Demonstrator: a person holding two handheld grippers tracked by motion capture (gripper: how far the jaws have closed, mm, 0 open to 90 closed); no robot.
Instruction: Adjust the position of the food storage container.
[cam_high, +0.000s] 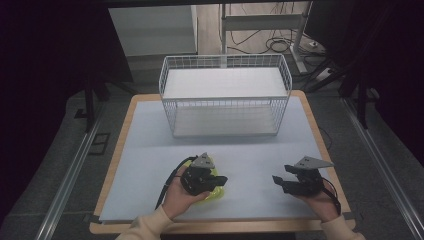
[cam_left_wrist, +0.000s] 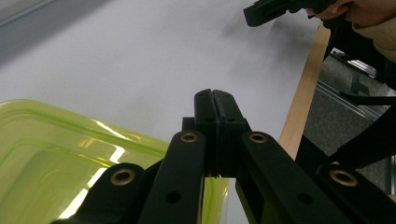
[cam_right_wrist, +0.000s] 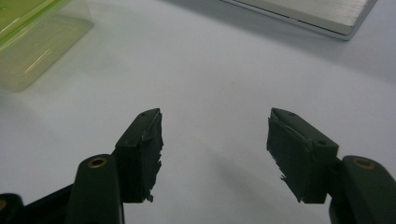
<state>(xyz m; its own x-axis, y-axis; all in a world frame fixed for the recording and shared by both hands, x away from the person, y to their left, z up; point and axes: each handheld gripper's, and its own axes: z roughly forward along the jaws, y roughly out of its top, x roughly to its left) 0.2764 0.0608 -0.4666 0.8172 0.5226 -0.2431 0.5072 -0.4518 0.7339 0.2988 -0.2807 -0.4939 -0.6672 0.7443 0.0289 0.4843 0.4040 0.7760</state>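
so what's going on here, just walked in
A person at a table holds a hand-held gripper in each hand. The left hand-held gripper is over a yellow-green plastic container, jaws together, apparently on its rim. The right hand-held gripper hovers open over bare tabletop. A white wire basket stands empty behind.

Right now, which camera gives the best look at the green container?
The left gripper view: the green container sits close below the shut jaws, rim and translucent wall sharp. The right gripper view catches one corner. In the high view, the left gripper mostly covers it.
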